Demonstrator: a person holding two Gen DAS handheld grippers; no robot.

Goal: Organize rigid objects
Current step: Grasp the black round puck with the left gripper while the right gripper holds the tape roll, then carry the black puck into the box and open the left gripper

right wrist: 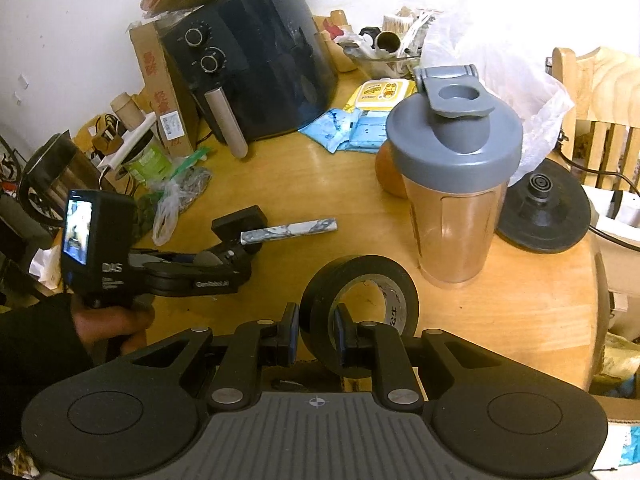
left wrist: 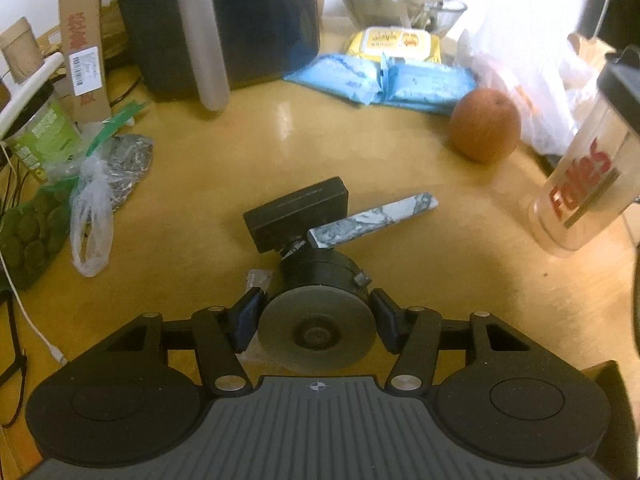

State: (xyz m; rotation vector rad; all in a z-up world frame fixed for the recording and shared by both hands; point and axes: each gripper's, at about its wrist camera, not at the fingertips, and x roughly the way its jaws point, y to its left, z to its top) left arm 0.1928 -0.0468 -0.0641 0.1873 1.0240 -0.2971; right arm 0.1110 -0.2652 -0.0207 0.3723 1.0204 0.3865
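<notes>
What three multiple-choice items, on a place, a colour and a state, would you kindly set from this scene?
1. The marbled bar lies: A in the bowl; B on the table beside the black box; C atop the air fryer.
2. The shaker lid is: A red; B grey; C green.
3. The right hand-held gripper is: A empty; B clamped on the tape roll; C holding the fruit.
Key: B, it rests on the wood by the box; B, plainly grey; B, one finger stands inside the roll's hole, one outside.
</notes>
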